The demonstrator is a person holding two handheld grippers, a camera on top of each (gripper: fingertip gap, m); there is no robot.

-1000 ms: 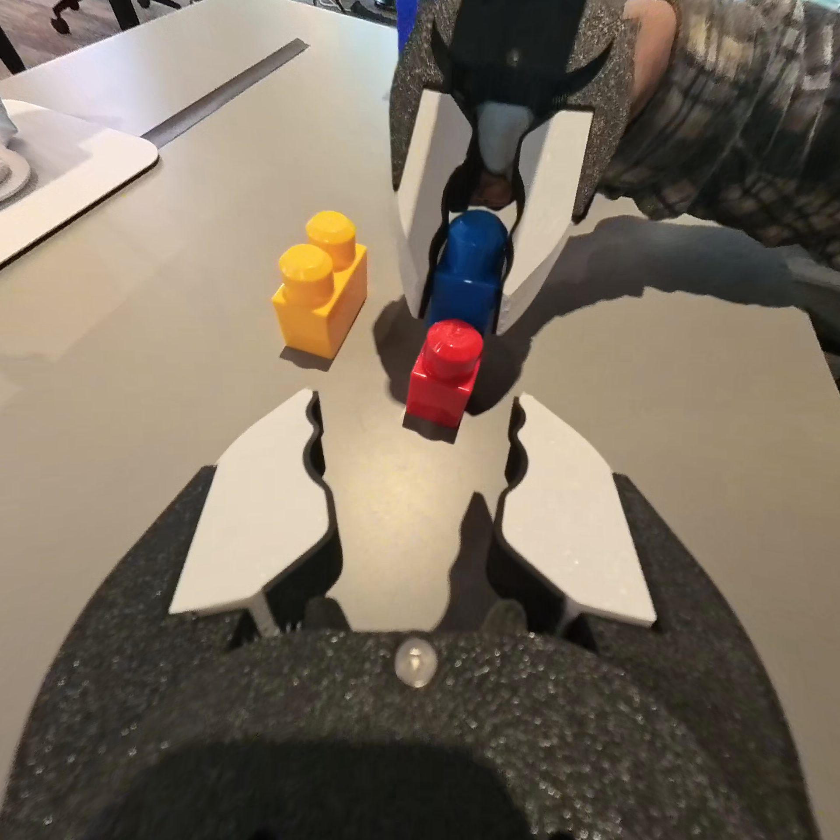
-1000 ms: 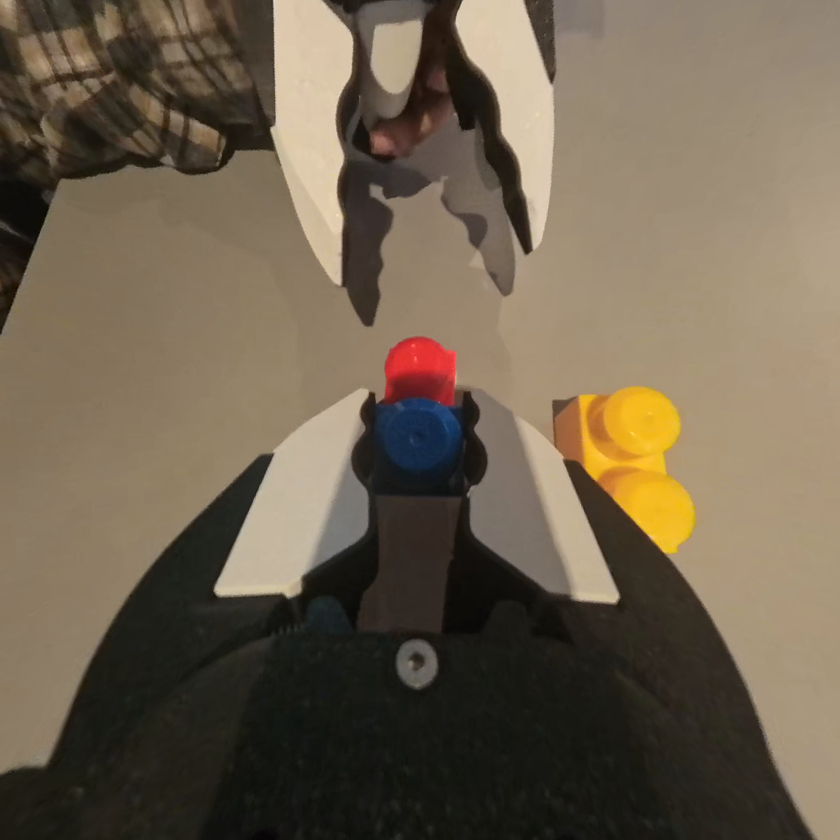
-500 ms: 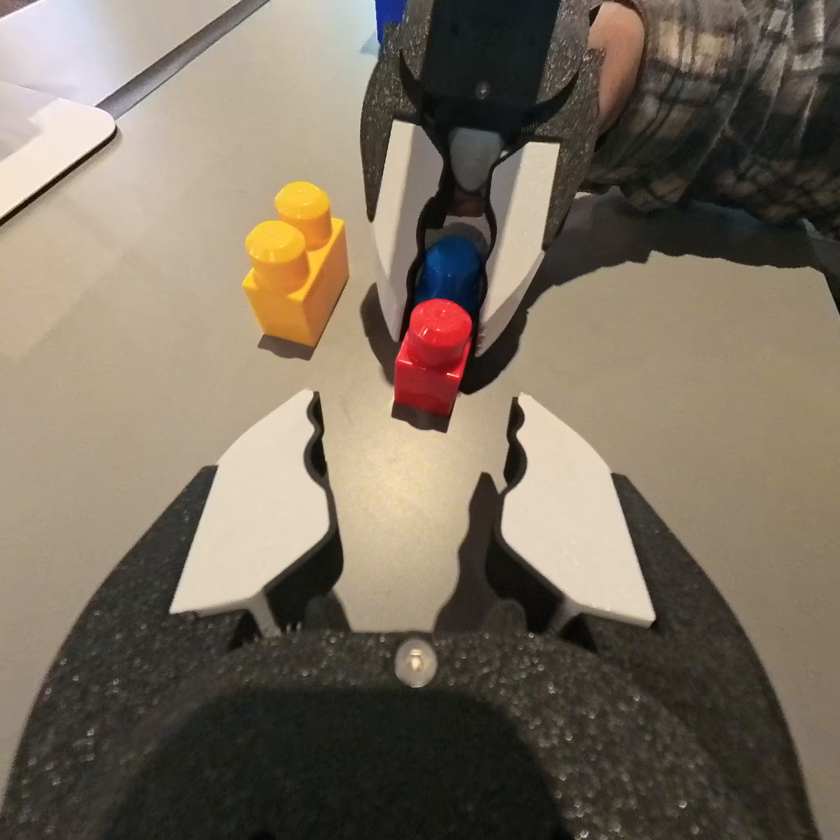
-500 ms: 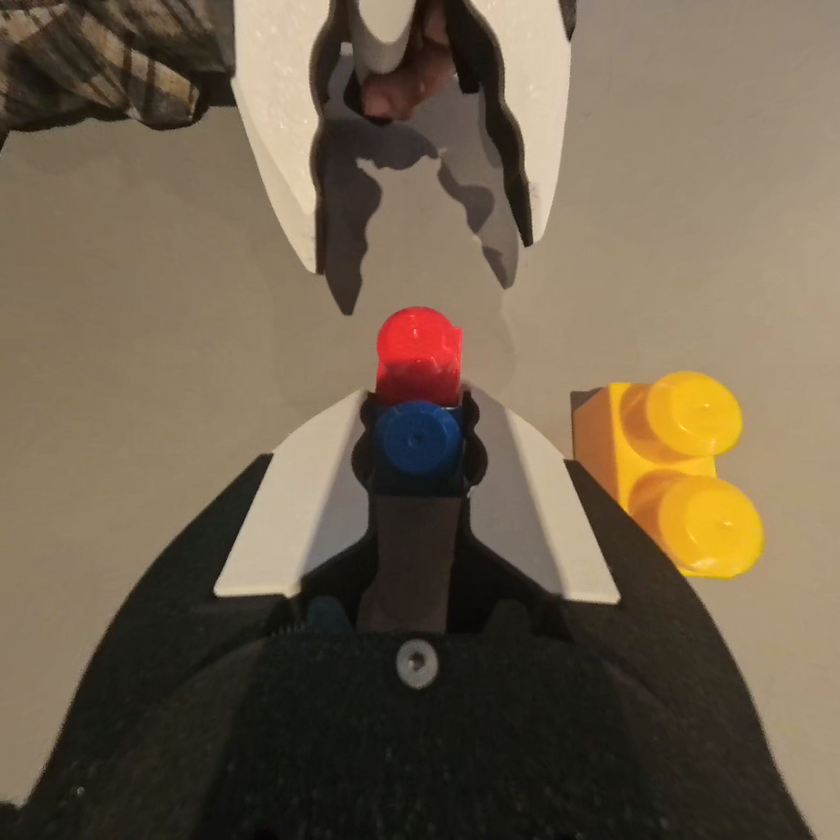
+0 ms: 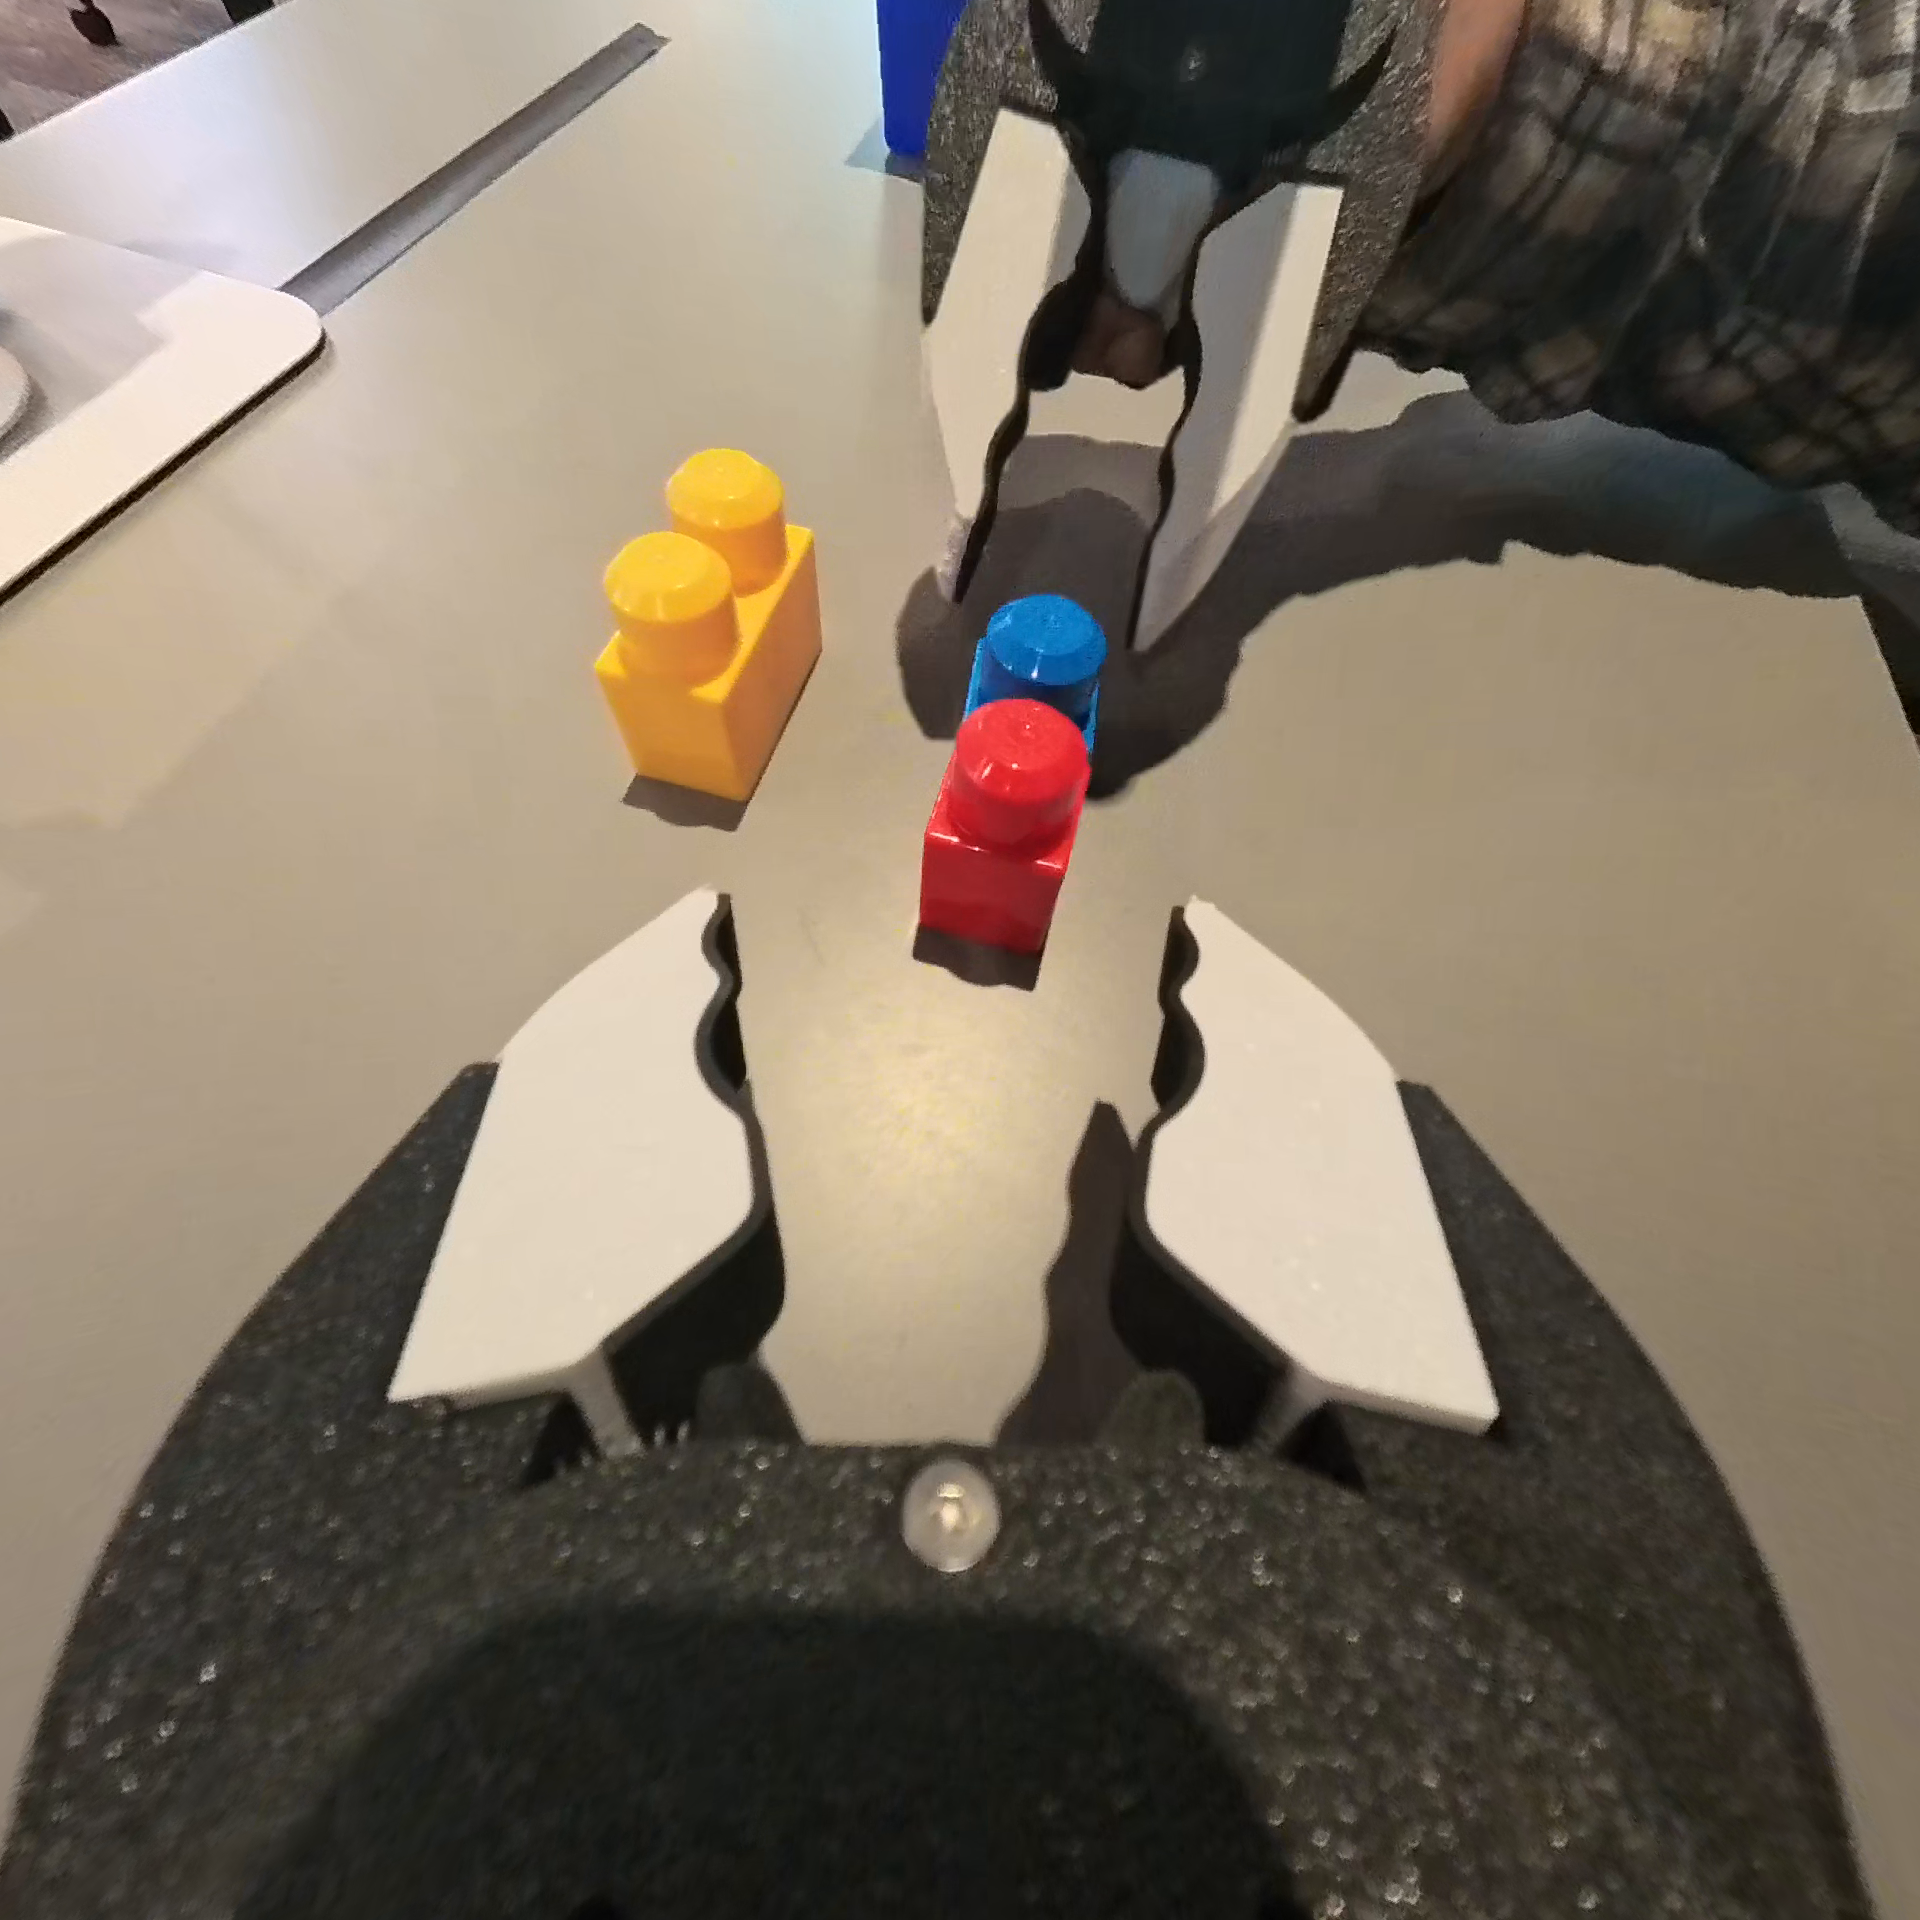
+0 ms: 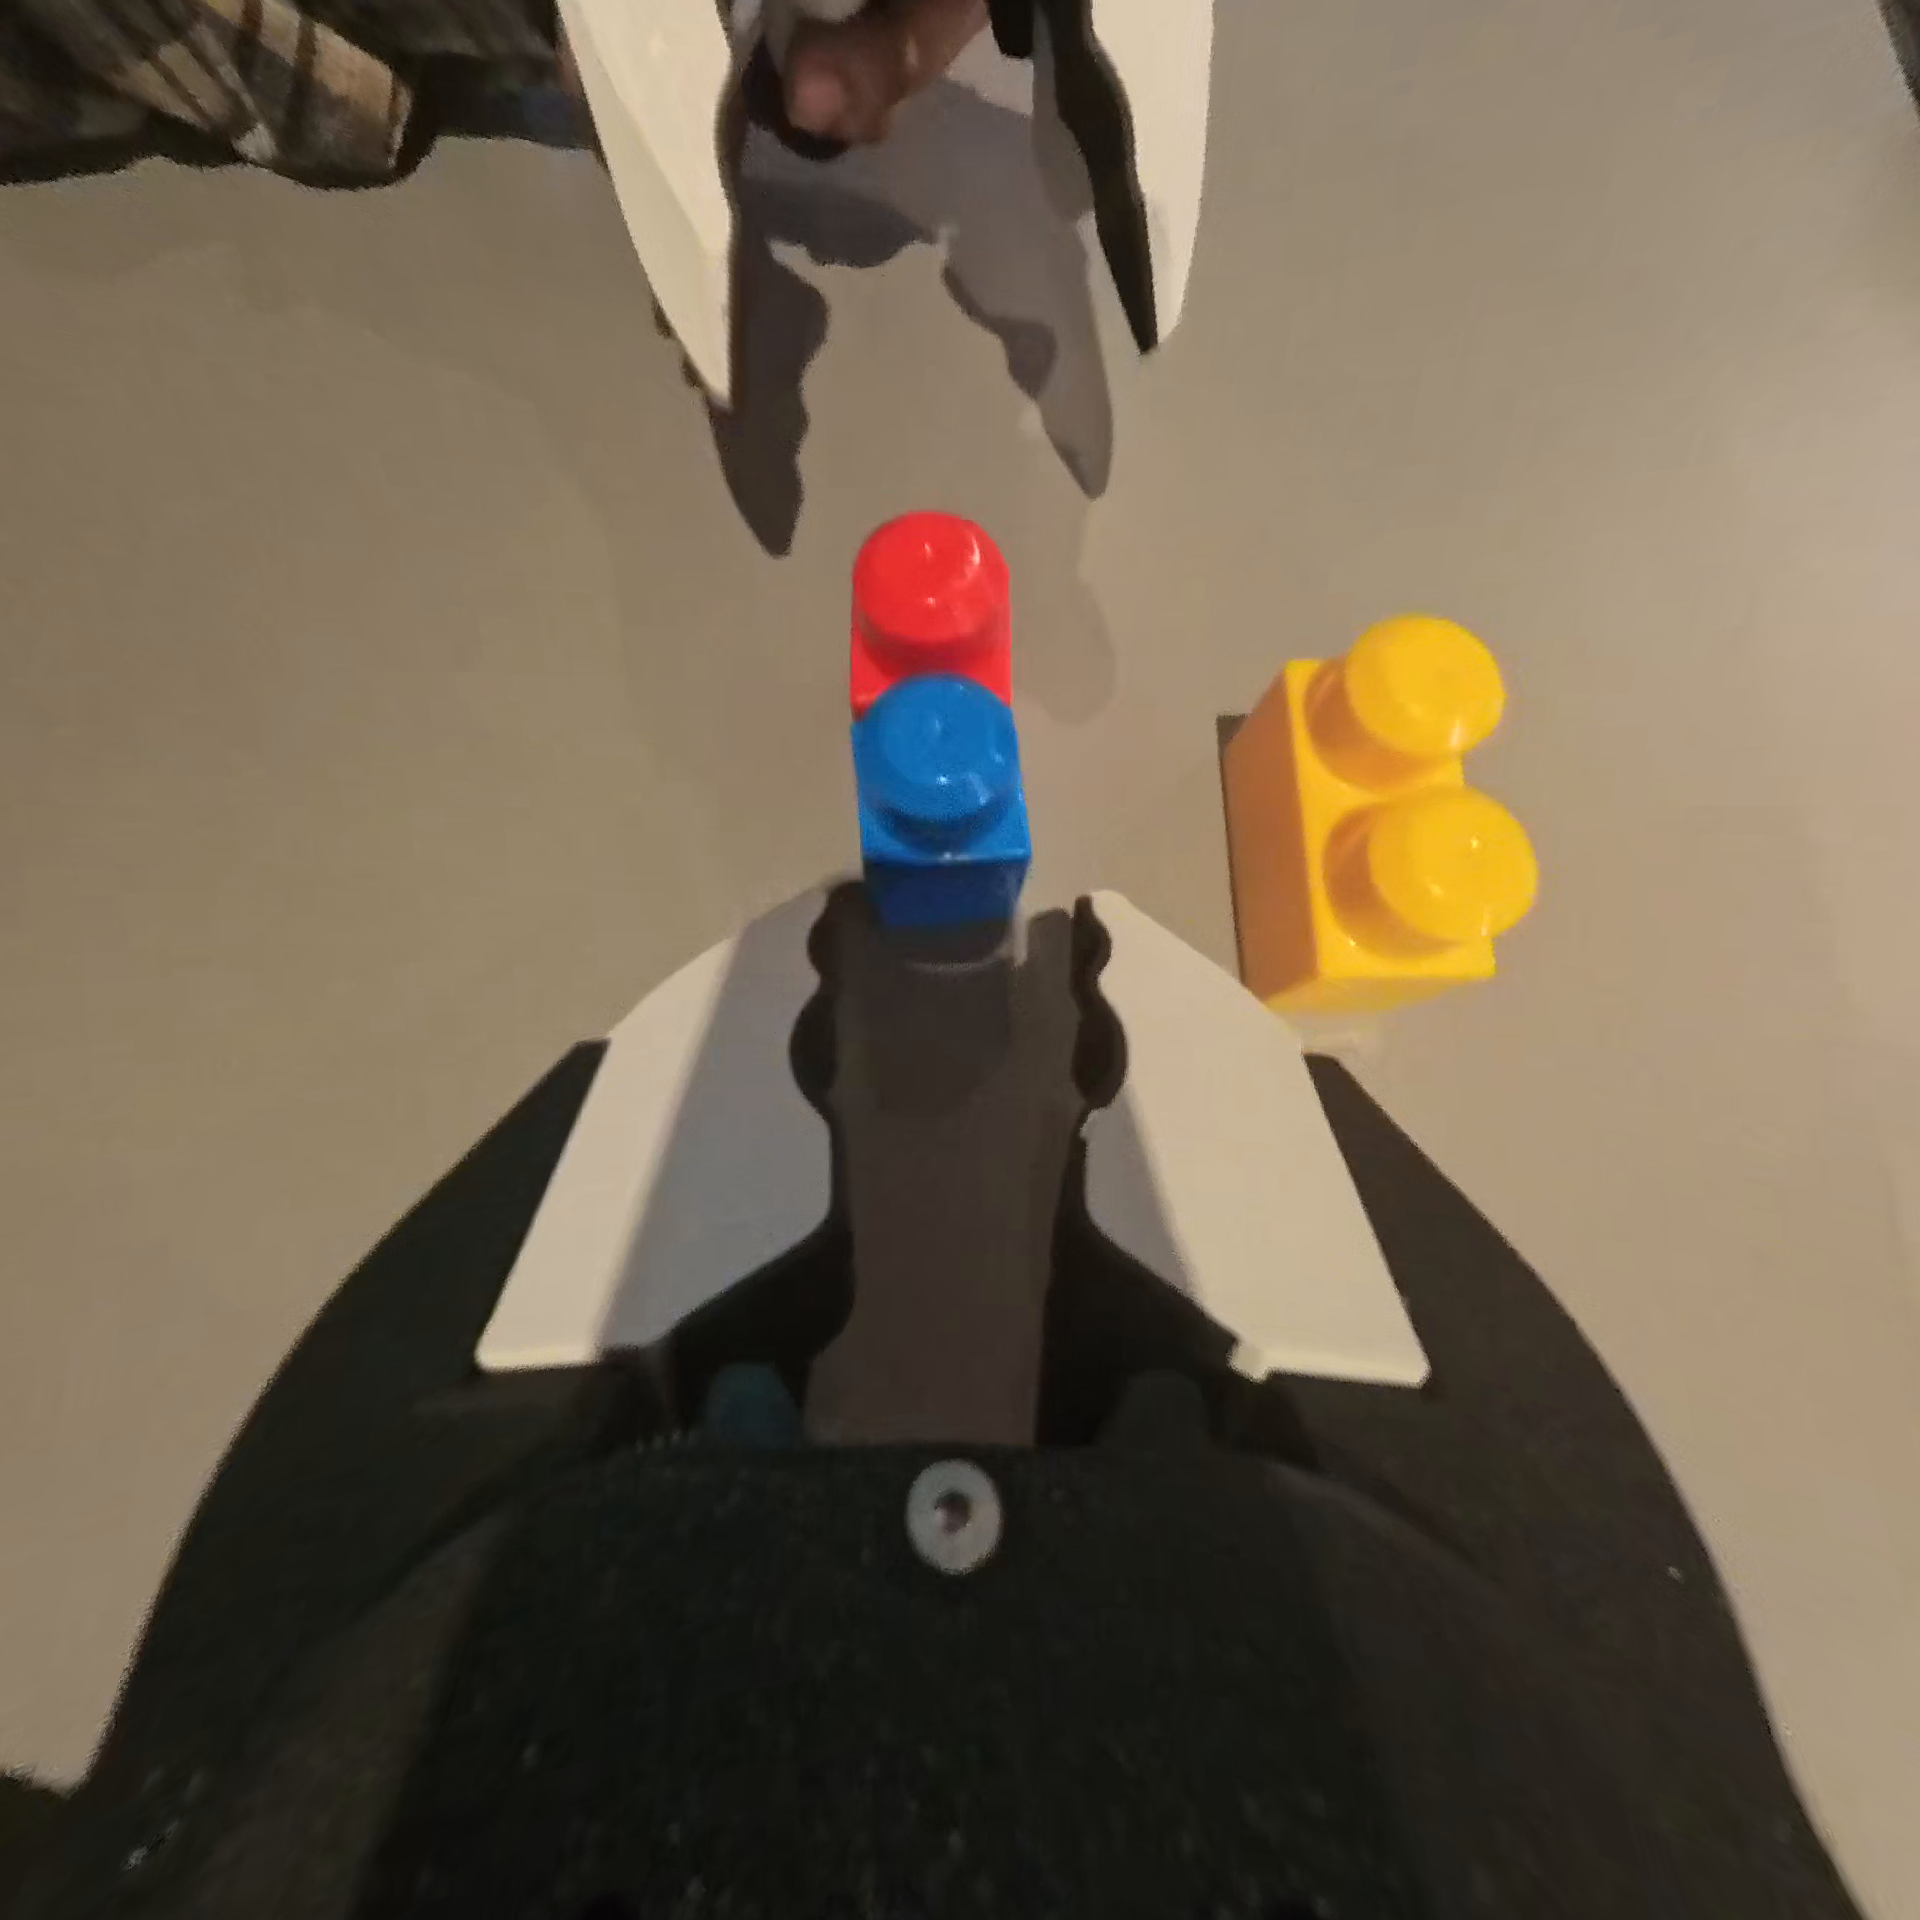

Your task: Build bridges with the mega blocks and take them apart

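Observation:
A red one-stud block (image 5: 997, 831) stands on the grey table just ahead of my left gripper (image 5: 951, 914), which is open and empty. A blue one-stud block (image 5: 1039, 655) stands right behind the red one; I cannot tell whether they touch. My right gripper (image 5: 1055, 582) faces me from the far side, open, its tips just behind the blue block. In the right wrist view the blue block (image 6: 940, 810) stands free just past my right gripper (image 6: 956, 904), with the red block (image 6: 930, 613) beyond it and the left gripper (image 6: 930, 358) opposite. A yellow two-stud block (image 5: 707, 644) stands apart (image 6: 1371, 831).
A white board (image 5: 156, 395) lies at the left table edge. A dark seam strip (image 5: 468, 156) crosses the far table. A blue object (image 5: 914, 73) stands behind the right gripper. A plaid sleeve (image 5: 1662, 260) comes in from the upper right. One gripper's finger ends stand about 10 cm off the other's. Left tips and right tips are each some 5 cm from the red block (image 6: 930, 613). Look for it in the left wrist view (image 5: 1025, 712) too.
My right gripper set the blue block down beside the red one, opened, let it go and drew back. My left gripper stayed open.

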